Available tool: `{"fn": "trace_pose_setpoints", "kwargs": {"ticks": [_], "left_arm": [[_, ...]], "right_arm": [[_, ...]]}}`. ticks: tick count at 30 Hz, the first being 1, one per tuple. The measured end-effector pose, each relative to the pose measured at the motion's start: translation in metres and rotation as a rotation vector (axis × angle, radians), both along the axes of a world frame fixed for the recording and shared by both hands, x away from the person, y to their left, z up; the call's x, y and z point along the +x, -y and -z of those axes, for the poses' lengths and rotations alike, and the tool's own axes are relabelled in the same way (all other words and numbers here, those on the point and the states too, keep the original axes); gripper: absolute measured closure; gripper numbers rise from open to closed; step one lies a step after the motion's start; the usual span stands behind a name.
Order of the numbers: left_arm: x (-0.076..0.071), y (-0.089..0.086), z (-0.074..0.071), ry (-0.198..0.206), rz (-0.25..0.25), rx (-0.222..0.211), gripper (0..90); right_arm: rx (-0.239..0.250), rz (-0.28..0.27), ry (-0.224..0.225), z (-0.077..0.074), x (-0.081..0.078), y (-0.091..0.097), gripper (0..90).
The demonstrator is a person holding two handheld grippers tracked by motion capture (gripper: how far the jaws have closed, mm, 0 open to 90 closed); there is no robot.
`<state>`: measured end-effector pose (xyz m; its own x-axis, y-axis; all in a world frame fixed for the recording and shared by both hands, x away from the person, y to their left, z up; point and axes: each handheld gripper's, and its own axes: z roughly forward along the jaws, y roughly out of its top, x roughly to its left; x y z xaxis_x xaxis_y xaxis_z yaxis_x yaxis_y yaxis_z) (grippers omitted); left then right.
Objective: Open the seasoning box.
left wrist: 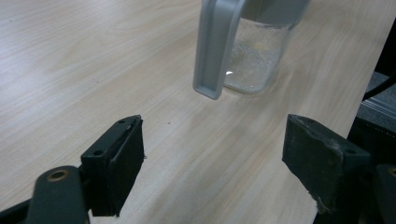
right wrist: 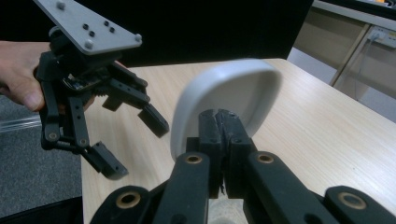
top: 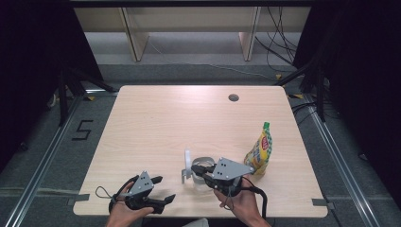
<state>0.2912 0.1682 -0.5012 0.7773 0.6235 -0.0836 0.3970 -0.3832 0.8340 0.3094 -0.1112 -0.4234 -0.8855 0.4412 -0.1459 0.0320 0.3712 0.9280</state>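
A clear jug (top: 204, 165) with a grey handle (top: 183, 178) stands near the table's front edge, its white lid (top: 187, 160) flipped upright. My right gripper (top: 197, 170) reaches over the jug's mouth from the right. In the right gripper view its jaws are pressed together (right wrist: 219, 126) just in front of the lid (right wrist: 243, 93); I cannot tell whether anything thin is pinched between them. My left gripper (top: 164, 188) is open at the front left, apart from the jug. Its own view shows bare table between the jaws (left wrist: 215, 158), with the handle (left wrist: 212, 51) and clear jug (left wrist: 254, 60) ahead.
A yellow pouch with a green cap (top: 260, 150) stands just right of the jug. A cable hole (top: 233, 98) sits at the table's far side. The wooden tabletop (top: 161, 123) stretches wide behind the jug. Dark curtains and metal rails flank the table.
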Motion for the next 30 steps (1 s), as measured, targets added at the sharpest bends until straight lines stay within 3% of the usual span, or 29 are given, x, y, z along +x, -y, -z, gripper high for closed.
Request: {"fn": "trace_pose_setpoints", "kwargs": {"ticks": [1, 4, 5, 6, 7, 8, 10, 14, 16, 18, 23, 24, 25, 26, 30], "left_arm": [[0.0, 0.001, 0.0, 0.008, 0.007, 0.009, 20.0], [-0.001, 0.0, 0.0, 0.006, -0.003, 0.006, 18.6], [0.0, -0.001, -0.001, 0.009, -0.005, 0.01, 18.3], [0.0, -0.003, -0.002, 0.014, -0.011, 0.019, 18.3], [0.0, -0.002, -0.001, 0.014, -0.02, -0.001, 18.3], [0.001, -0.004, -0.002, 0.01, -0.018, 0.017, 18.3], [0.001, -0.005, -0.001, 0.012, -0.035, 0.008, 18.2], [0.003, -0.007, -0.001, 0.013, -0.031, 0.041, 18.1], [0.001, -0.004, -0.001, 0.007, -0.039, 0.011, 18.1], [0.001, -0.003, -0.001, 0.013, -0.028, 0.013, 18.1], [0.001, -0.004, -0.001, 0.029, -0.017, 0.028, 18.1], [0.0, -0.002, 0.0, 0.008, -0.037, 0.003, 18.1], [0.0, -0.002, 0.0, 0.003, -0.035, 0.007, 18.1], [0.001, -0.003, 0.0, 0.006, -0.035, 0.017, 18.1], [0.001, -0.003, 0.0, 0.009, -0.029, 0.029, 18.1]], "right_arm": [[-0.004, -0.005, -0.016, 0.001, -0.001, -0.001, 89.1], [-0.001, -0.006, -0.009, 0.001, -0.002, 0.0, 88.3], [-0.007, -0.016, 0.049, 0.0, 0.001, 0.003, 87.7], [0.009, 0.005, -0.019, 0.001, -0.004, 0.005, 86.9], [0.012, 0.013, -0.015, 0.001, -0.006, 0.007, 85.9], [0.006, 0.003, 0.002, 0.001, -0.006, 0.009, 84.7], [-0.006, 0.019, 0.007, 0.002, -0.011, 0.015, 82.4], [0.01, 0.054, -0.011, 0.006, -0.017, 0.028, 74.1], [0.012, 0.071, -0.015, 0.008, -0.021, 0.035, 70.9], [0.001, 0.086, -0.026, 0.012, -0.024, 0.044, 68.1], [0.03, 0.131, -0.059, 0.018, -0.03, 0.072, 62.2], [0.037, 0.144, -0.057, 0.019, -0.031, 0.078, 61.3], [0.039, 0.152, -0.041, 0.019, -0.032, 0.084, 60.4], [0.05, 0.172, -0.078, 0.02, -0.035, 0.089, 59.6], [0.055, 0.208, -0.084, 0.022, -0.04, 0.107, 56.4]]}}
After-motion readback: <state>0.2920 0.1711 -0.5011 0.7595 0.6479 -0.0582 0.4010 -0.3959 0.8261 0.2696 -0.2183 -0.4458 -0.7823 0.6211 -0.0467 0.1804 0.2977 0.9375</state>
